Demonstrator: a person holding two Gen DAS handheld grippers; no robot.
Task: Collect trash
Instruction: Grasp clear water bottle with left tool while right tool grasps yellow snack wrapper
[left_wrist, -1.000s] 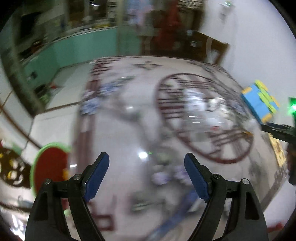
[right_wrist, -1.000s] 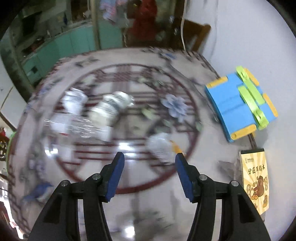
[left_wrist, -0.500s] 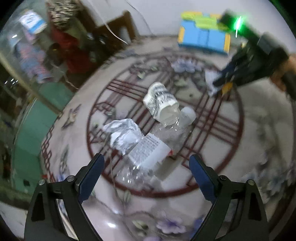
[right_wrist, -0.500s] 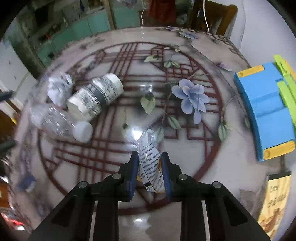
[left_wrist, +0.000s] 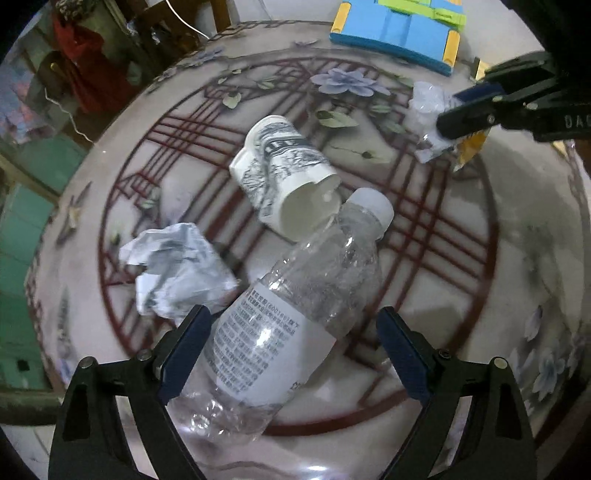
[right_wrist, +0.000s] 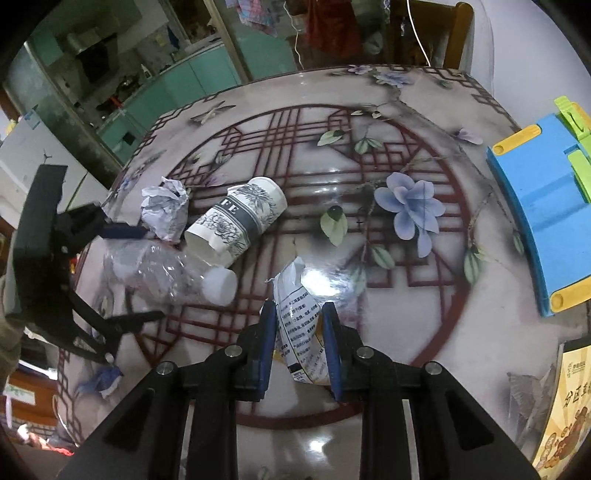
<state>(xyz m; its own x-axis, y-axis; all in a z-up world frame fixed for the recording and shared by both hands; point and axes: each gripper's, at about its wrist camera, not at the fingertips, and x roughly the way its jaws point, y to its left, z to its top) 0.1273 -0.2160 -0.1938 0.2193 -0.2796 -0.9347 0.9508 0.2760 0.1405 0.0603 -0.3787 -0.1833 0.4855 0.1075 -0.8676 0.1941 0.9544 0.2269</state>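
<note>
- The right gripper (right_wrist: 299, 345) has just closed on a wrapper (right_wrist: 298, 328); its pads press both sides of it, and the wrapper's torn top sticks up past the fingertips.
- The left gripper (left_wrist: 291, 345) stands wide, its jaws having just been opening; the bottle (left_wrist: 295, 321) lies between the pads, which do not press it. The left pad is just beside the label; the right pad is apart from the bottle.
- The bottle is clear plastic, crumpled, lying on its side on the table (right_wrist: 406, 332), with a white cap (left_wrist: 371, 206) on; nothing shows inside it.
- The cup (left_wrist: 286, 181), a crushed paper one with a grey print, lies on its side just beyond the bottle's cap end. Its open mouth faces the cap and touches the bottle's neck; the inside looks white and empty.
- A crumpled paper ball (left_wrist: 175, 267) lies against the bottle's side away from the wrapper, near the left pad.
- The wrapper is well apart from the bottle, on the cap side, beside a blue painted flower (right_wrist: 410, 206).
- A blue box (right_wrist: 543, 225) with yellow ends lies at the table's edge, well apart from the bottle, past the wrapper; whether it holds anything I cannot tell.
- A yellow packet (right_wrist: 565, 413) with print lies near the box.
</note>
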